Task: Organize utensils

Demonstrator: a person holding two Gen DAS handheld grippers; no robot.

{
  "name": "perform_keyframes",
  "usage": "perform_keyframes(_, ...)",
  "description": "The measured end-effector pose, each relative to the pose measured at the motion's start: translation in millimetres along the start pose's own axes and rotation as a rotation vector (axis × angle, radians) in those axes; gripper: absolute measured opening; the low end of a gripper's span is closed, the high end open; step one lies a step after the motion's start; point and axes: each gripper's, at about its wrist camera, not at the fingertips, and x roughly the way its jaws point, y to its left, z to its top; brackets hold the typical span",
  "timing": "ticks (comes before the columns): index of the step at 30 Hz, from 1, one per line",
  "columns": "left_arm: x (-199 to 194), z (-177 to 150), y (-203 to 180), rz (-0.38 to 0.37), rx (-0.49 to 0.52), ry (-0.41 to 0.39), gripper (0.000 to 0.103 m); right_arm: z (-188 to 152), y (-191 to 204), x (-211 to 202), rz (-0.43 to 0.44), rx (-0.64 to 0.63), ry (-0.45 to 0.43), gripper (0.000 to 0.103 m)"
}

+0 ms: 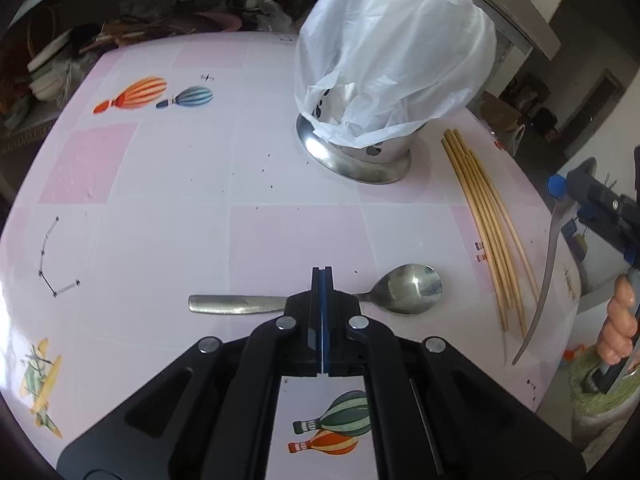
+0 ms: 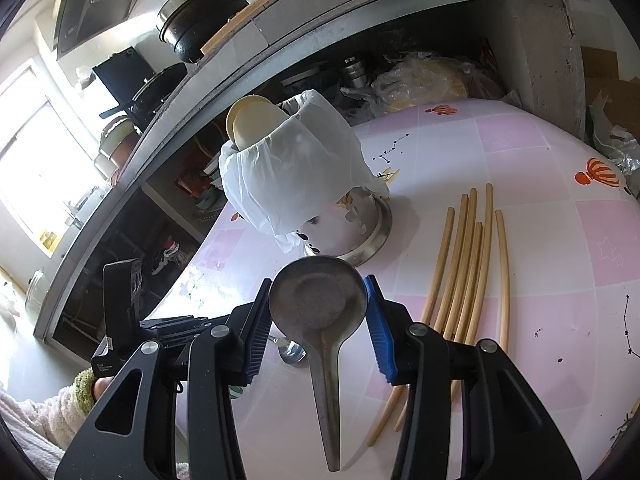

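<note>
My left gripper (image 1: pixel 322 276) is shut and empty, its tips just above the neck of a steel spoon (image 1: pixel 408 289) lying flat on the pink tablecloth. My right gripper (image 2: pixel 318 292) is shut on the bowl of a second steel spoon (image 2: pixel 320 308), held above the table with the handle hanging towards the camera; it also shows in the left wrist view (image 1: pixel 548 264) at the right edge. A metal utensil holder (image 1: pixel 360 156) covered by a white plastic bag (image 1: pixel 392 56) stands at the back; it also shows in the right wrist view (image 2: pixel 360 236). Several bamboo chopsticks (image 1: pixel 488 232) lie beside it, also in the right wrist view (image 2: pixel 464 264).
The tablecloth (image 1: pixel 160 200) has balloon and plane prints. A cluttered dark shelf (image 2: pixel 400 76) runs behind the table under a counter with pots (image 2: pixel 200 16). The table's right edge (image 1: pixel 560 320) drops off near the right hand.
</note>
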Motion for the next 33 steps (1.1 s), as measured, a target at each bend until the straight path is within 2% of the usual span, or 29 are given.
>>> perform_keyframes(3, 3, 6, -9, 0.089, 0.121, -0.013, 0.005, 0, 0, 2, 0.003, 0.002, 0.003, 0.044)
perform_keyframes(7, 26, 8, -1, 0.257, 0.195, 0.066, 0.007, -1, 2, 2, 0.007, 0.000, 0.003, 0.044)
perform_keyframes(13, 15, -10, 4, 0.273, 0.171, 0.126, 0.008, -1, 0, -1, -0.004, 0.009, 0.003, 0.044)
perform_keyframes(17, 0, -26, 6, 0.235, 0.106, 0.169, 0.013, -4, 1, 0, -0.003, 0.012, 0.010, 0.044)
perform_keyframes(19, -7, -32, 7, 0.199, 0.069, 0.184, 0.020, -5, 0, 2, -0.002, 0.014, 0.015, 0.044)
perform_keyframes(22, -16, -45, 5, 0.151, 0.034, 0.207, 0.025, -6, -1, 4, -0.003, 0.021, 0.024, 0.044)
perform_keyframes(27, -25, -56, -1, 0.085, 0.042, 0.242, 0.036, -6, -6, 9, -0.005, 0.036, 0.032, 0.044)
perform_keyframes(31, -32, -59, -10, -0.088, 0.065, 0.273, 0.047, -8, -10, 12, -0.002, 0.052, 0.040, 0.044)
perform_keyframes(33, -34, -55, -19, -0.083, 0.126, 0.242, 0.051, -8, -11, 12, -0.001, 0.056, 0.039, 0.044)
